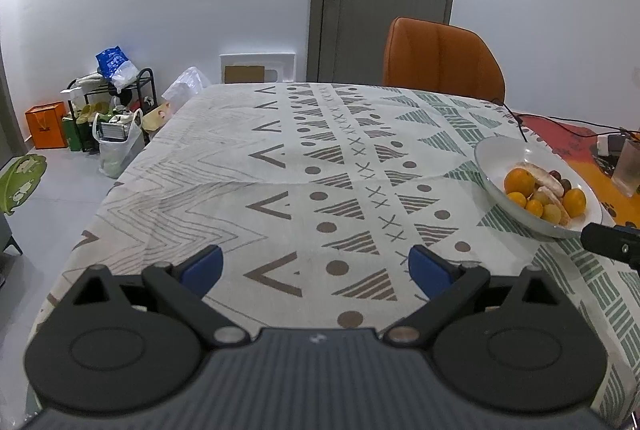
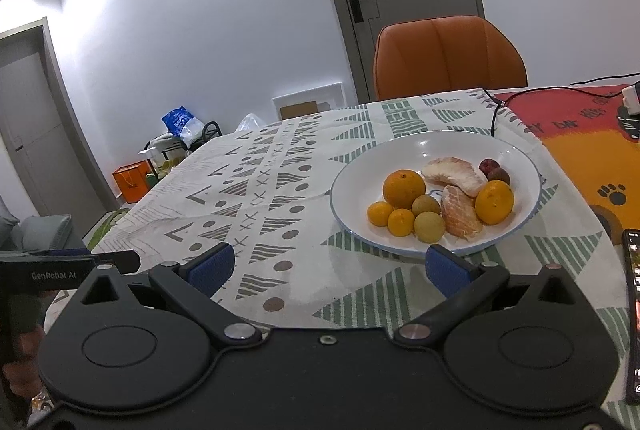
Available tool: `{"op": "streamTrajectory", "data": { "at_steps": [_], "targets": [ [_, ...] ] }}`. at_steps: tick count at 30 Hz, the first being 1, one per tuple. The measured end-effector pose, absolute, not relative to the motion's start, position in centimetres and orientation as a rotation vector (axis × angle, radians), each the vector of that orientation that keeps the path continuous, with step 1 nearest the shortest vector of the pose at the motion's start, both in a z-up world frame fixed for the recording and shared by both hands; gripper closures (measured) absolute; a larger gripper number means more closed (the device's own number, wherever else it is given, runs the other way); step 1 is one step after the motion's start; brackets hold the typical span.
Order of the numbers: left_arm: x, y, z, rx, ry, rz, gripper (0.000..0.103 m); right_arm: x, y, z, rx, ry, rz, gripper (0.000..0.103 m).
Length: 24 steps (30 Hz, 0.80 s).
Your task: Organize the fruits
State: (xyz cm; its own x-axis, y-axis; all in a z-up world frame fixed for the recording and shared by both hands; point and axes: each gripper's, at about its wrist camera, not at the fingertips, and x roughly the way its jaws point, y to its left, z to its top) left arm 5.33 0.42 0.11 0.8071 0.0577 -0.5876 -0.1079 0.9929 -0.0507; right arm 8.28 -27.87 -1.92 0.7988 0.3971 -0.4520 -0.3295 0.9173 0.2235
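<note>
Hovering apart over tablecloth (image 1: 224,158) | left gripper (image 1: 316,266) jaws wide, empty | right gripper (image 2: 328,266) jaws wide, empty | fruits (image 2: 440,198) piled in white bowl (image 2: 360,166), just beyond right fingertips

Right gripper (image 2: 327,266) with blue-padded fingers (image 2: 211,267) spread wide, empty, hovering over patterned cotton tablecloth (image 2: 256,190). Just beyond: white shallow ceramic plate (image 2: 516,158) holding large round orange (image 2: 403,188), peeled pale pomelo segments (image 2: 454,172), small tangerines. Behind plate, orange leather chair (image 2: 450,56); right of plate, black phone (image 2: 632,310).
</note>
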Motion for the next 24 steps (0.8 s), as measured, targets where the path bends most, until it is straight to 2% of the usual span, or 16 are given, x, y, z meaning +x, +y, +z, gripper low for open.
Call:
{"op": "streamTrajectory", "data": {
  "at_steps": [24],
  "targets": [
    [5.18,-0.39,0.62,-0.071,0.613,0.060,0.005,8.06,-28.21,-1.51,0.126,0.509,0.381,0.000]
  ]
}}
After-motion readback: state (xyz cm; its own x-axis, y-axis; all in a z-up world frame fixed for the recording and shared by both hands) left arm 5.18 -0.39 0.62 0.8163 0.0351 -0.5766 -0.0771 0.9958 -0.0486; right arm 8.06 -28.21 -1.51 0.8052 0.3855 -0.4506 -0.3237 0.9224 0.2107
